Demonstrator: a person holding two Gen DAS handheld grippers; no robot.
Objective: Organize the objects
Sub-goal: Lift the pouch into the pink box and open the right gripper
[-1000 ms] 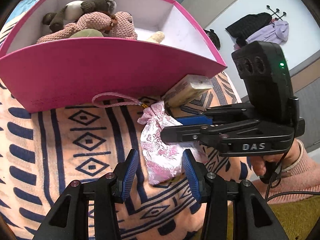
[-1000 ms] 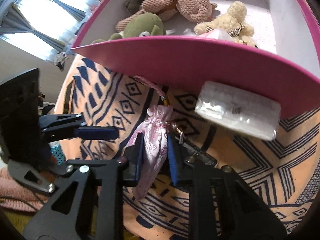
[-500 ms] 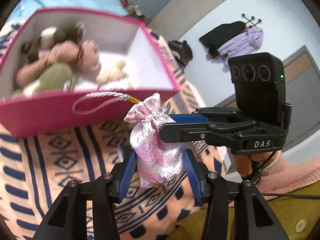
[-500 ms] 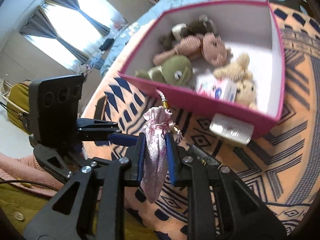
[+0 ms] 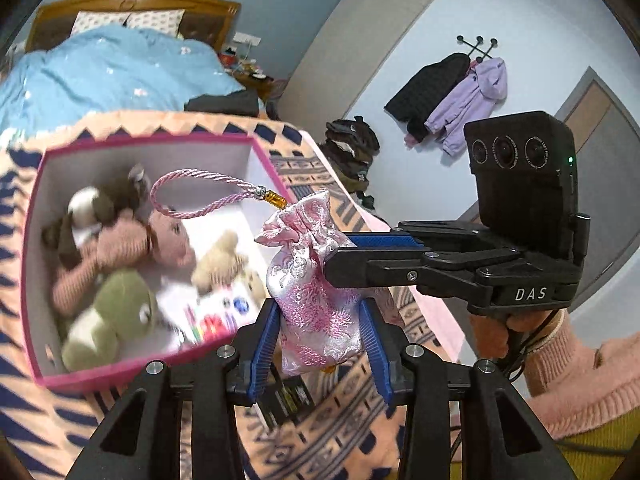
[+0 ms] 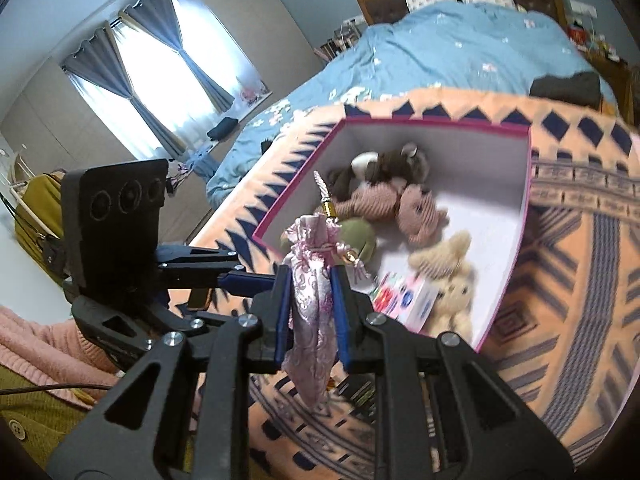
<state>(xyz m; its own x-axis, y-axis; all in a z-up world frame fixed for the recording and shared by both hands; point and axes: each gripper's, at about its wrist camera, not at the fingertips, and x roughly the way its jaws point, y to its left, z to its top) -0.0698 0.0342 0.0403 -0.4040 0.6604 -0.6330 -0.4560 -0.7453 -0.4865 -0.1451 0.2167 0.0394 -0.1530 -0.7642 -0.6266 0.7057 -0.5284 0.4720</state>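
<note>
A pink silk pouch [image 5: 316, 296] with a twisted pink cord loop [image 5: 188, 196] hangs in the air above the patterned blanket. My right gripper [image 6: 310, 300] is shut on the pouch [image 6: 310, 320], its fingers [image 5: 360, 258] reaching in from the right in the left wrist view. My left gripper [image 5: 318, 312] has the pouch's lower half between its blue pads, which touch both sides while the jaws are closing. Its fingers [image 6: 248, 280] come in from the left in the right wrist view. Beyond stands the pink box [image 5: 36, 280] [image 6: 440, 122], holding several plush toys.
A small printed carton [image 6: 408, 300] lies in the box beside a cream bear [image 6: 452, 272]. A dark flat item [image 5: 288, 400] lies on the blanket [image 6: 580, 280] under the pouch. A blue duvet [image 6: 460, 48] covers the bed behind. A person's pink sleeve [image 5: 580, 380] is at right.
Both grippers have risen with the pouch, lifting it off the blanket. The left jaws have narrowed onto it. The box now shows from above instead of side-on.
</note>
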